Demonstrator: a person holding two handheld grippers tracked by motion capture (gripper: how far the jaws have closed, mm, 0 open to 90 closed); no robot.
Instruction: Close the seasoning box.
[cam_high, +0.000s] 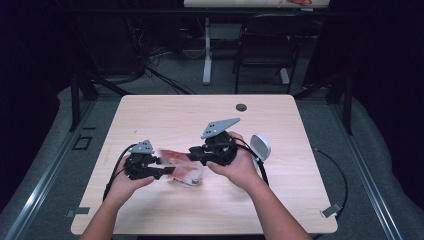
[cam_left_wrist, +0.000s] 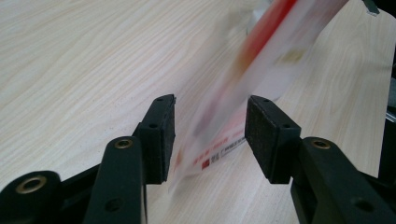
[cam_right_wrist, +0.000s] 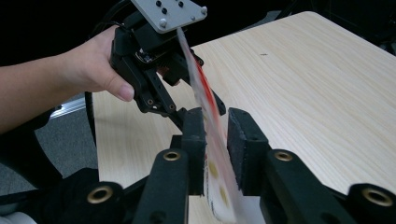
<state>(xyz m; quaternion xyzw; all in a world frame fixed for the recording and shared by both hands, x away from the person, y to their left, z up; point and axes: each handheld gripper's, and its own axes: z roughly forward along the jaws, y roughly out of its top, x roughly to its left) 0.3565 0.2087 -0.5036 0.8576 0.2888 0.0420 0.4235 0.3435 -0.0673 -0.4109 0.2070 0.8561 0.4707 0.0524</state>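
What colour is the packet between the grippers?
The packet is white with red, clearest in the left gripper view.

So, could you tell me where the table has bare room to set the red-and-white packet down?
The table is bare along its far half up to the cable hole, and along the near edge. It is crowded mid-table, around the packet, both grippers and the white lid.

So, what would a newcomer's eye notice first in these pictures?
First, the red and white packet, blurred, between the two claws near the table's middle. The left claw stands open around it, pads clear of it; the right claw also has it between its pads, but contact is unclear. A white round object lies beside the person's right hand.
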